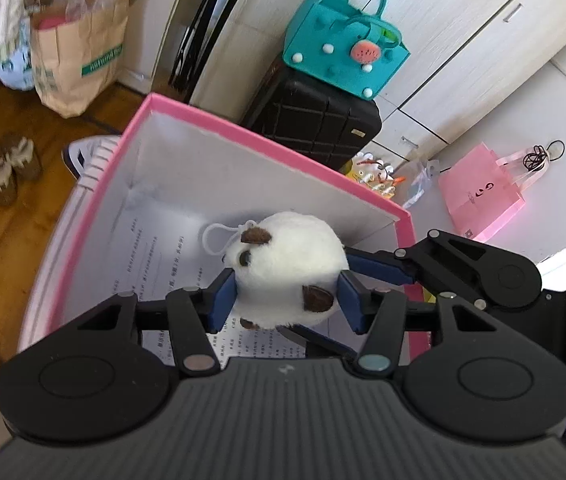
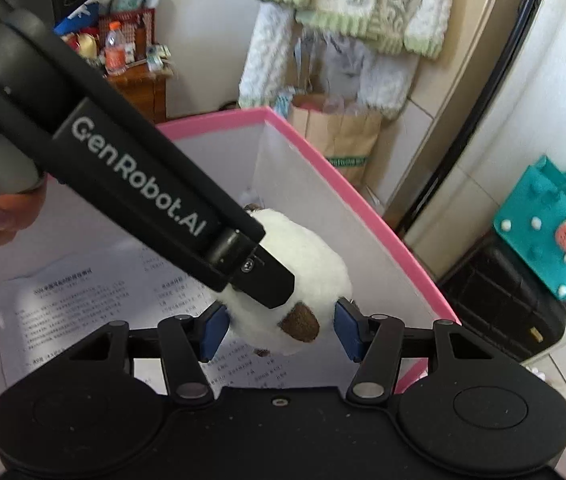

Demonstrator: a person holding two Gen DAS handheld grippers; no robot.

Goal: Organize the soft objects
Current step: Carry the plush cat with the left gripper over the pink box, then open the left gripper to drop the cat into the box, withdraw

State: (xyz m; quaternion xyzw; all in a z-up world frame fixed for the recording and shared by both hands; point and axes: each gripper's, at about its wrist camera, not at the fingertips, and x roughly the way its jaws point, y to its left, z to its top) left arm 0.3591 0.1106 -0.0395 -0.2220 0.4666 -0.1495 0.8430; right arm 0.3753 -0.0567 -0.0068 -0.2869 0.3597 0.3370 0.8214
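A white plush animal [image 1: 287, 276] with brown ears and a white loop sits between the blue pads of my left gripper [image 1: 287, 300], which is shut on it over the pink box [image 1: 267, 140]. In the right wrist view the same plush [image 2: 307, 276] lies between the pads of my right gripper [image 2: 281, 332]; the left pad touches it, the right pad stands slightly off. The left gripper's black body [image 2: 143, 184] crosses over the plush. A printed paper sheet [image 2: 95, 312] lies on the box floor.
A teal felt bag [image 1: 343, 44] sits on a black suitcase [image 1: 315, 124]. A pink paper bag [image 1: 479, 196] lies on the white floor. A brown paper bag [image 1: 79, 56] and slippers [image 1: 7, 168] are on the wooden floor at left. Clothes [image 2: 347, 4] hang behind the box.
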